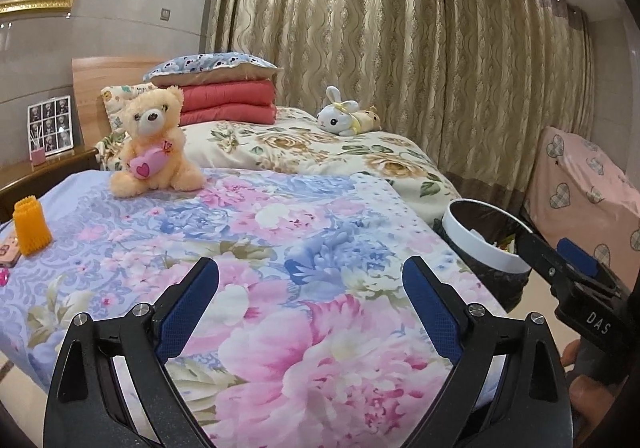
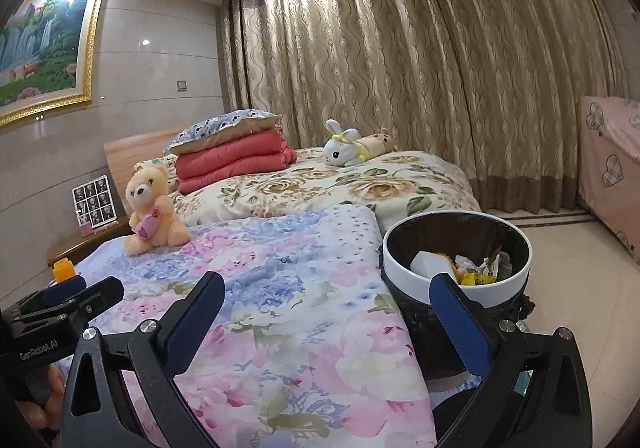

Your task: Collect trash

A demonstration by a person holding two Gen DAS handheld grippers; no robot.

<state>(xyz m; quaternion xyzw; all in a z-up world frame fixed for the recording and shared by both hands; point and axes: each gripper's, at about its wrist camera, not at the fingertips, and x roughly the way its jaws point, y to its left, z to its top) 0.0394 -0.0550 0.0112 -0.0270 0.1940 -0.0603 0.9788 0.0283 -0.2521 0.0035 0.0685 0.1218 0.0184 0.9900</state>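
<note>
A round trash bin (image 2: 516, 280) with a white rim and a black liner stands on the floor against the bed's right side. Inside it lie crumpled trash (image 2: 474, 268), white paper and yellow wrappers. My right gripper (image 2: 327, 279) is open and holds nothing. Its right finger stands in front of the bin's near rim, its left finger over the floral bedspread (image 2: 280, 272). My left gripper (image 1: 311, 264) hovers open and empty over the same bedspread (image 1: 256, 215). The bin (image 1: 480, 238) shows at the right edge of the left wrist view, partly behind the right gripper (image 1: 548, 248).
A peach teddy bear (image 1: 156, 143) sits on the bed, with an orange bristly object (image 1: 30, 226) near its left edge. Further back are folded red quilts (image 1: 228, 101) and a rabbit plush (image 1: 344, 113). A wooden nightstand (image 1: 44, 167) stands left, pink-covered furniture (image 1: 588, 187) right.
</note>
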